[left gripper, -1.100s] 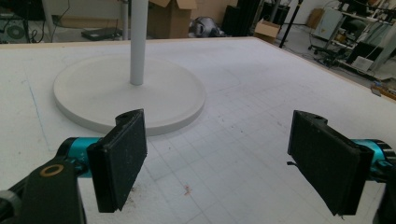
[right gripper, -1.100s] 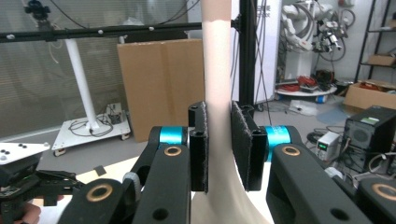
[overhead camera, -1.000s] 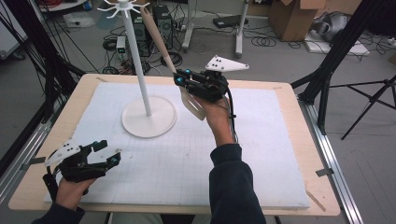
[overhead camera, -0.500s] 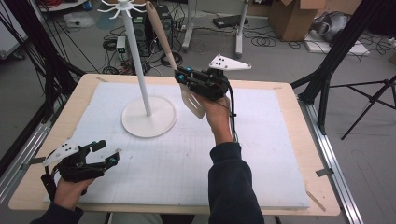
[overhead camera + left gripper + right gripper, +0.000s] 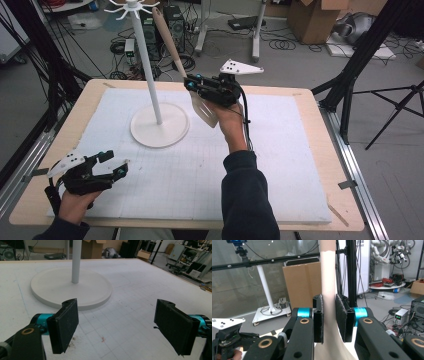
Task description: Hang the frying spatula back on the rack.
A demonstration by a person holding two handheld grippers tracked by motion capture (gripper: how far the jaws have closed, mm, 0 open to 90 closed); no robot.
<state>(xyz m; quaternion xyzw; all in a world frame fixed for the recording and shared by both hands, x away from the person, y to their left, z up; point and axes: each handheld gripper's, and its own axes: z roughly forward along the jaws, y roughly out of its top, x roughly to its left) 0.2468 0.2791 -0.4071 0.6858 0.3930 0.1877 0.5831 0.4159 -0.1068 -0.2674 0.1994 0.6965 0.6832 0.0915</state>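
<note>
Evidently hanging a utensil on the white stand, judging by the pose: worktop lying broad under a white gridded mat, stand rising from its round base to a ring of hooks at the top. Holding the long beige spatula tilted, handle end pointing up toward the hooks, blade hanging down beside the hand, right gripper raised above the far half of the mat, just beside the pole. Clamping both fingers tight on the spatula handle, as seen in the right gripper view. Resting the left gripper low at the near left of the mat, fingers spread wide with nothing between. Calling next, probably, for lifting the handle end level with a hook and catching it there; any hanging hole too small to tell. Offering, from the high view, the hooks and whole layout; from the right gripper view, the grip itself; from the left gripper view, the base up close.
</note>
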